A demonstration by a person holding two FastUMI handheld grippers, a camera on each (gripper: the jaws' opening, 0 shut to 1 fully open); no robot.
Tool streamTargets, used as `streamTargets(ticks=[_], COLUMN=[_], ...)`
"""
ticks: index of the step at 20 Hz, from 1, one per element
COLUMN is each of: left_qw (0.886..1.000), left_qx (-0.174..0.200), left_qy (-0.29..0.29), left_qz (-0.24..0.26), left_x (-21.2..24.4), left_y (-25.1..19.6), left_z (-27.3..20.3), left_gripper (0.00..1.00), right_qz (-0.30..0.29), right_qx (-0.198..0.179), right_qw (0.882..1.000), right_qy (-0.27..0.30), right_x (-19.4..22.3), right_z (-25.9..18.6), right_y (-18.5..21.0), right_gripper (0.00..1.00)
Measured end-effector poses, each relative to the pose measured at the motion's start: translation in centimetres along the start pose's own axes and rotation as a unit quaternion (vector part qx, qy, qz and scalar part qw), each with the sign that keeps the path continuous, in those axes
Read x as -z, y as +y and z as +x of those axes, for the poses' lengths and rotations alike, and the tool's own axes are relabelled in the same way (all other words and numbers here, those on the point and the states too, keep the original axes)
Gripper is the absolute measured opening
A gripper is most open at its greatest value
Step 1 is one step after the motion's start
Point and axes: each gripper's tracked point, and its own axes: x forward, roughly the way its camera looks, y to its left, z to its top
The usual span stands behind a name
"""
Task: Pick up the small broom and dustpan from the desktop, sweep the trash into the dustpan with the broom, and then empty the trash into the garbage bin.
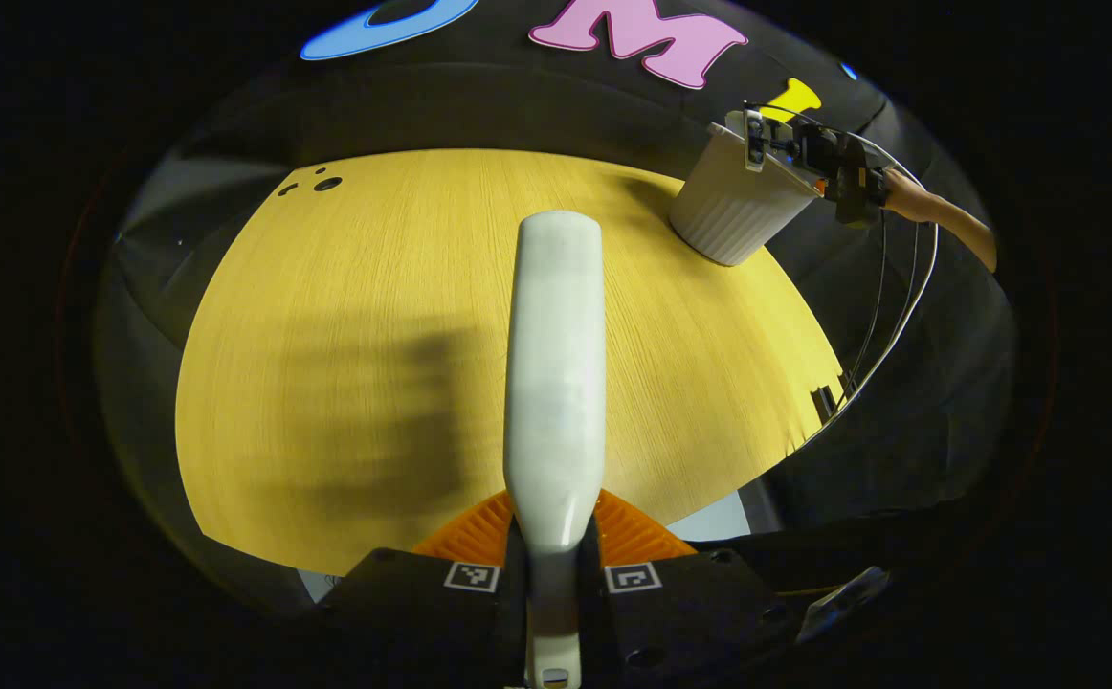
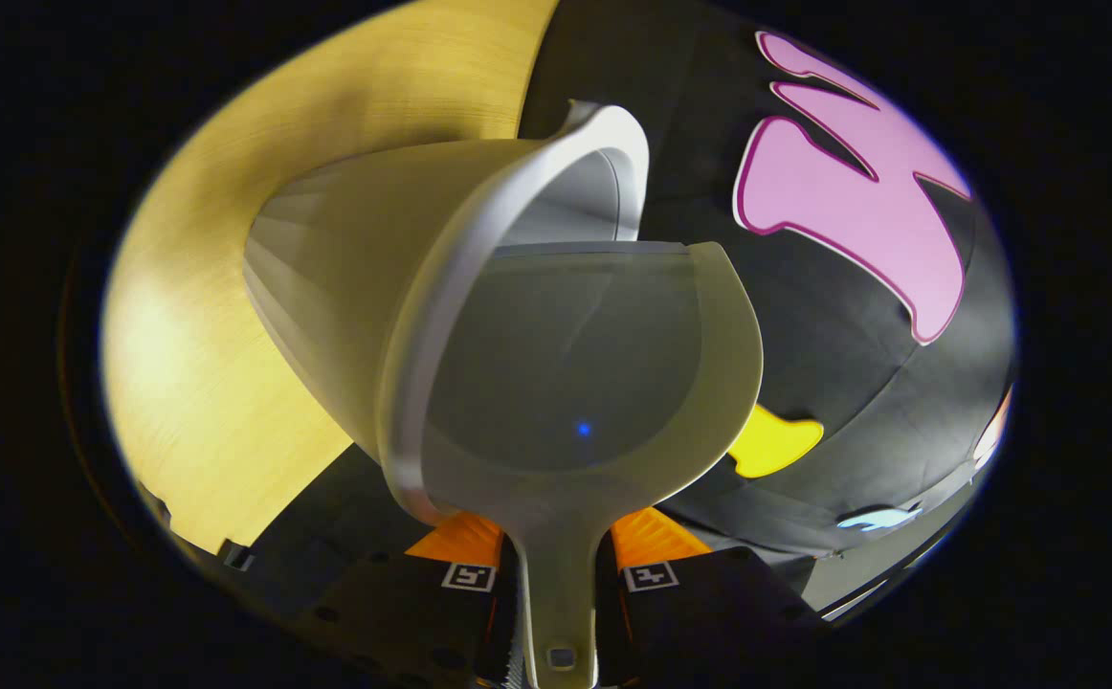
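Left gripper clamps the broom by its handle, broom pointing to 12 o'clock over the wooden table, casting a shadow at 9 o'clock. Bin sits at 1 o'clock at the table's far edge, with the other gripper and a hand beside its rim. Right gripper pinches the dustpan handle, pan tipped into the bin mouth at 11 o'clock.
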Motion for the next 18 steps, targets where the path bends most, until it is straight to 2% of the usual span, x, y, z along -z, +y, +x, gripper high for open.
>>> streamTargets(ticks=[1, 4, 7, 9, 11, 13, 14, 16, 17, 18], left_qw=[1.0, 1.0, 1.0, 1.0, 0.999, 0.997, 0.996, 0.993, 0.992, 0.991], left_qx=[0.003, -0.001, -0.006, -0.007, -0.018, -0.055, -0.071, -0.095, -0.103, -0.11], left_qy=[0.002, -0.004, -0.012, -0.019, -0.028, -0.038, -0.043, -0.058, -0.067, -0.074], left_qz=[-0.001, 0.003, 0.01, 0.016, 0.022, 0.031, 0.038, 0.043, 0.039, 0.032], left_x=[0.1, -0.4, -1.0, -1.6, -2.2, -2.8, -3.1, -3.9, -4.4, -4.8], left_y=[-0.1, 0.0, -0.1, -0.6, -0.6, 0.4, 0.8, 1.3, 1.5, 1.7], left_z=[-0.1, -0.2, -0.5, -0.9, -1.0, -1.0, -1.0, -1.0, -0.9, -0.7], left_gripper=[0.25, 0.25, 0.26, 0.22, 0.25, 0.25, 0.29, 0.29, 0.22, 0.26], right_qz=[0.022, 0.121, 0.239, 0.32, 0.414, 0.462, 0.477, 0.515, 0.528, 0.533], right_qx=[-0.012, -0.048, -0.066, -0.1, -0.11, -0.116, -0.124, -0.142, -0.141, -0.137], right_qw=[1.0, 0.991, 0.968, 0.942, 0.904, 0.879, 0.869, 0.841, 0.829, 0.823], right_qy=[0.001, 0.013, 0.03, 0.029, 0.007, -0.021, -0.04, -0.086, -0.115, -0.139], right_x=[0.2, 1.5, 3.9, 4.7, 5.7, 5.8, 5.8, 4.9, 4.2, 3.7], right_z=[-0.1, -0.5, -0.8, -1.7, -4.1, -5.6, -5.7, -7.0, -7.2, -6.7], right_y=[0.0, -0.8, -3.2, -3.4, -4.6, -5.5, -6.2, -7.7, -8.4, -9.5], right_gripper=[0.34, 0.34, 0.36, 0.34, 0.34, 0.34, 0.34, 0.33, 0.34, 0.36])
